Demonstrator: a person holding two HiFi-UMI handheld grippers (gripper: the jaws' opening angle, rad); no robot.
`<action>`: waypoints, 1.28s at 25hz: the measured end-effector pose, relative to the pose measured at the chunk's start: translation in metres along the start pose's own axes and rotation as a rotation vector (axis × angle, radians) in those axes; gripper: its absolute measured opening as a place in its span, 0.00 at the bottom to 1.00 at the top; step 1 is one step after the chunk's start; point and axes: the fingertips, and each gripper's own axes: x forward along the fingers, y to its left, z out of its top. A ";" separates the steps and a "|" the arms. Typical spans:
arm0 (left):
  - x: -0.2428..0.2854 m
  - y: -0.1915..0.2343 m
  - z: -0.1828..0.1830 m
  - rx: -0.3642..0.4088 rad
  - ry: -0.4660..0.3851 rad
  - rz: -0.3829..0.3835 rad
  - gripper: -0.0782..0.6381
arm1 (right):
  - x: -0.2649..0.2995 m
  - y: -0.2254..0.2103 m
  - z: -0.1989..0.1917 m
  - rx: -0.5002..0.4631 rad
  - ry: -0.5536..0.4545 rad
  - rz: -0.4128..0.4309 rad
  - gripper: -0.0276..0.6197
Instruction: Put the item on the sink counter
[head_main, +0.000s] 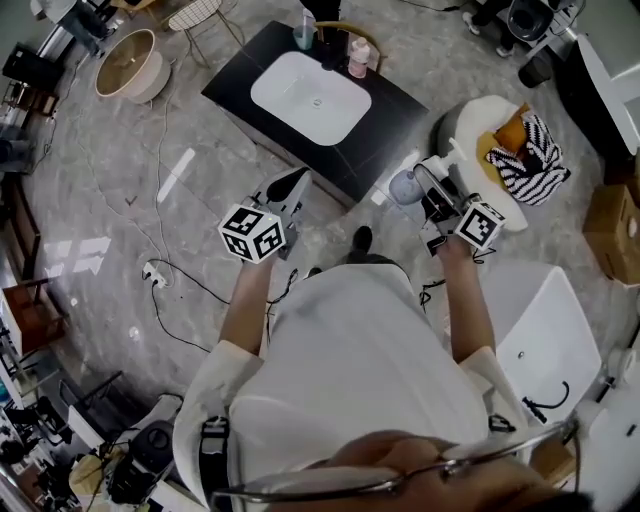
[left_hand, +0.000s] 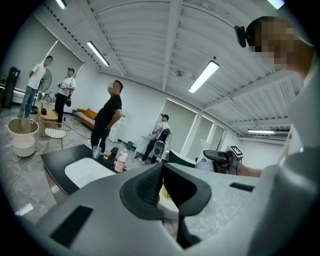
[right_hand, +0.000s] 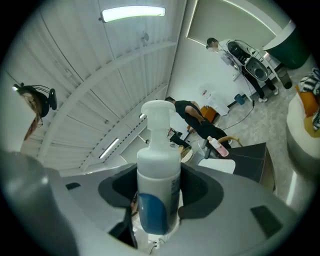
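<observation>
In the head view the black sink counter (head_main: 400, 108) with its white basin (head_main: 310, 96) lies ahead on the marble floor. My right gripper (head_main: 427, 190) is shut on a white pump bottle with a blue label (head_main: 408, 184), held in the air to the right of the counter's near corner. In the right gripper view the bottle (right_hand: 159, 185) stands upright between the jaws (right_hand: 159, 202), and the counter (right_hand: 256, 152) shows beyond it. My left gripper (head_main: 288, 188) hovers near the counter's front edge, shut and empty. Its pads (left_hand: 150, 185) meet at the tip.
A cup (head_main: 303, 36), a black faucet (head_main: 330, 45) and a pink bottle (head_main: 358, 56) stand at the counter's back edge. A round white seat with striped cloth (head_main: 520, 150) is right of it. A power strip with cables (head_main: 155, 272) lies on the floor. Several people (left_hand: 107, 120) stand beyond the counter.
</observation>
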 end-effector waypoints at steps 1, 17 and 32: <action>0.007 0.000 0.000 -0.002 0.002 0.009 0.12 | 0.003 -0.005 0.006 -0.008 0.012 0.007 0.42; 0.085 -0.005 -0.006 -0.028 0.001 0.117 0.12 | 0.035 -0.090 0.057 -0.053 0.142 0.066 0.42; 0.119 0.045 -0.014 -0.061 0.049 0.108 0.12 | 0.099 -0.137 0.061 -0.184 0.191 -0.007 0.42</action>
